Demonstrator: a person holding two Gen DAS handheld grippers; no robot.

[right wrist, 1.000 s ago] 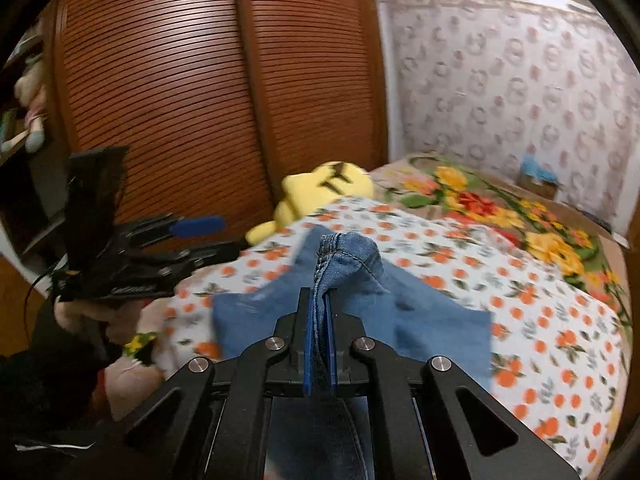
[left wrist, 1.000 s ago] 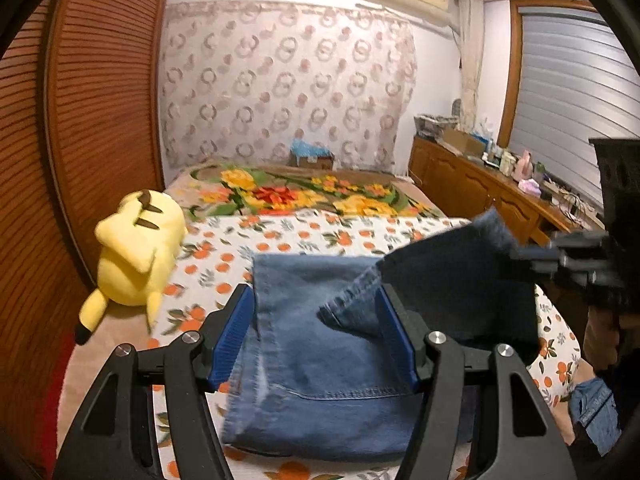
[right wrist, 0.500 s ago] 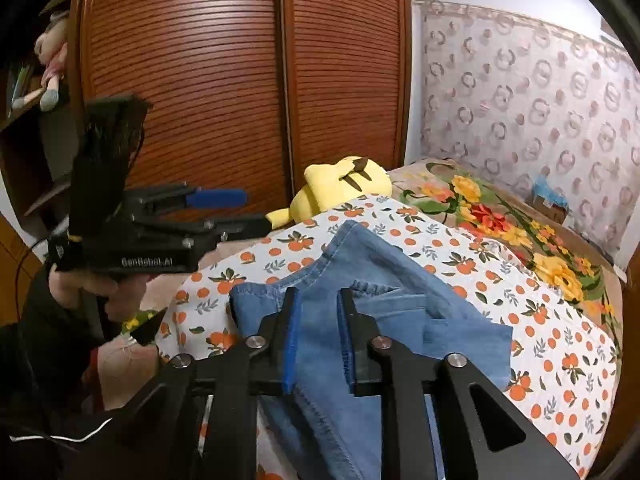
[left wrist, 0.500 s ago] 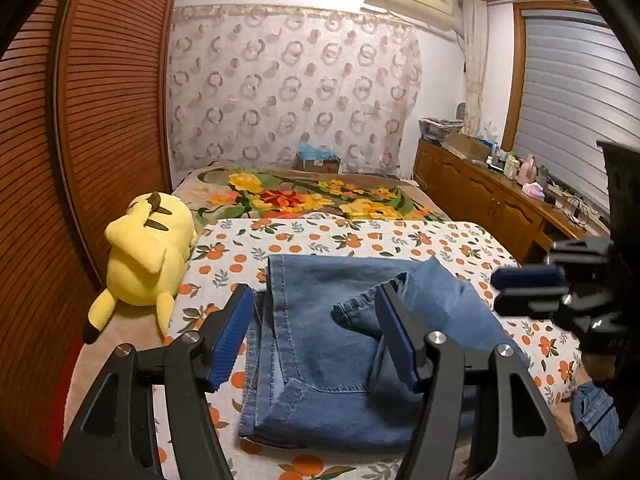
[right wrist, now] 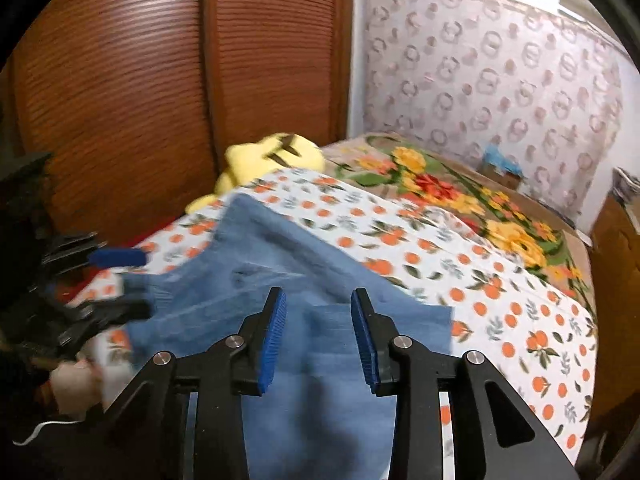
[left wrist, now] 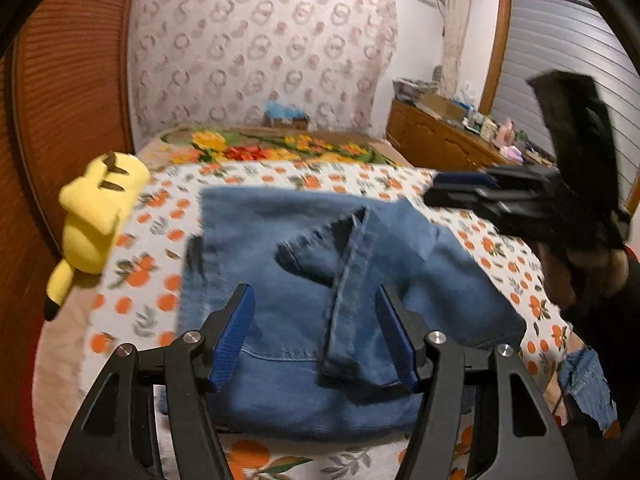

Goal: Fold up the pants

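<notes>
- Blue denim pants (left wrist: pixel 288 280) on a white bedsheet (left wrist: pixel 400 182) printed with orange fruit and green leaves.
- Yellow plush toy (left wrist: pixel 96 216) with brown-tipped ears at the bed's left edge.
- Black claws, left (left wrist: pixel 316 332) and right (right wrist: pixel 318 330), with blue pads.
- Reddish-brown slatted wardrobe doors (right wrist: pixel 160 80).

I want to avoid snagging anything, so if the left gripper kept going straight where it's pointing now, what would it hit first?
Most likely the jeans. The left gripper has its jaws open and points along the folded denim, where a hemmed leg end lies between them. Depth is unclear, so it might skim just above the fabric.
</notes>
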